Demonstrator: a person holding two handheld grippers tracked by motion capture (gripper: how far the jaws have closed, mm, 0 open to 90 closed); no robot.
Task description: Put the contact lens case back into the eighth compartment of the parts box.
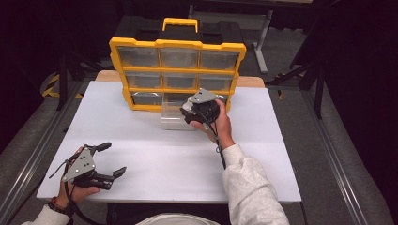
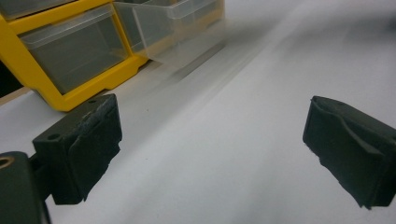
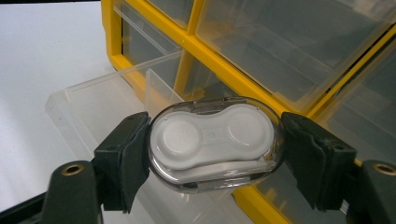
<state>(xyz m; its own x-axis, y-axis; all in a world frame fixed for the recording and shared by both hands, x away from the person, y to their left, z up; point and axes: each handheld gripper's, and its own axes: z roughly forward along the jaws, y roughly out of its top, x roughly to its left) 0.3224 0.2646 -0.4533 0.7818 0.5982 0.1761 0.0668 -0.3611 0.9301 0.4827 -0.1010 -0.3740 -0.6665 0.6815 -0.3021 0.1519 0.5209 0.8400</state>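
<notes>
Down at the near left, the left gripper [image 1: 110, 160] sits low over the white table [image 1: 155, 159], its jaws spread wide with nothing between them. Farther off, the right gripper [image 3: 215, 140] pinches a small clear case [image 3: 215, 142] with a white two-round piece inside, one jaw on each end. It hangs over a clear drawer [image 1: 174, 117] pulled out from the bottom row of the yellow drawer box [image 1: 177, 70] at the far side.
</notes>
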